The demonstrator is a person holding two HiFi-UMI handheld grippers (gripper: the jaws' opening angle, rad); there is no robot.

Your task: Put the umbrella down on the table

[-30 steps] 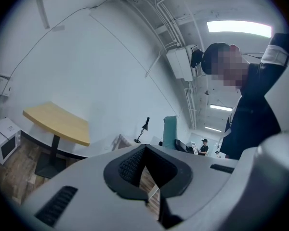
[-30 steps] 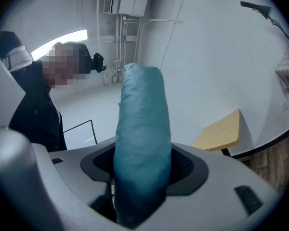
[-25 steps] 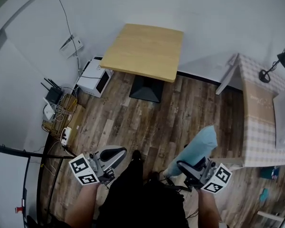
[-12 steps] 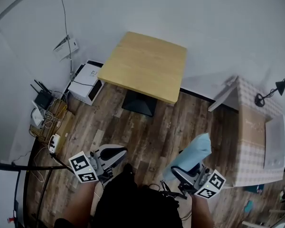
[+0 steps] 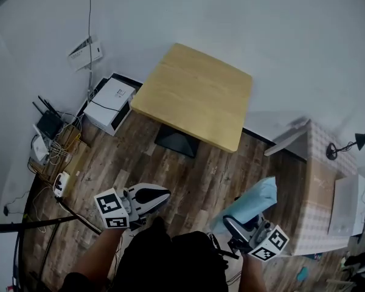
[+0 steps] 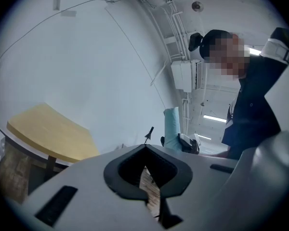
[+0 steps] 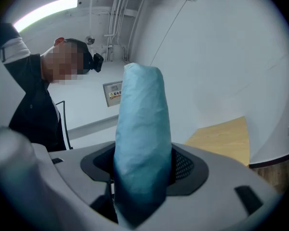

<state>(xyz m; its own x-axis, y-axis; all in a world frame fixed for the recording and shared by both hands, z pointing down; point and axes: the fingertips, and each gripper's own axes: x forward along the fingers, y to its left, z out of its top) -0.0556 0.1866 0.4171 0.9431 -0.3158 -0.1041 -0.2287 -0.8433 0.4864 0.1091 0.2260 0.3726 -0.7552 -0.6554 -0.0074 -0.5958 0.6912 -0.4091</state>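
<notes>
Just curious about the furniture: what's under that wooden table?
A dark base plate sits on the floor under the wooden table. From overhead, the tabletop covers its post.

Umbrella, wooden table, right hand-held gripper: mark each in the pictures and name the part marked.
umbrella [image 7: 142, 129], right gripper view, middle of its light blue cover.
wooden table [image 5: 194, 96], head view, bare middle of its top.
right hand-held gripper [image 5: 236, 224], head view, between its fingertips.
</notes>
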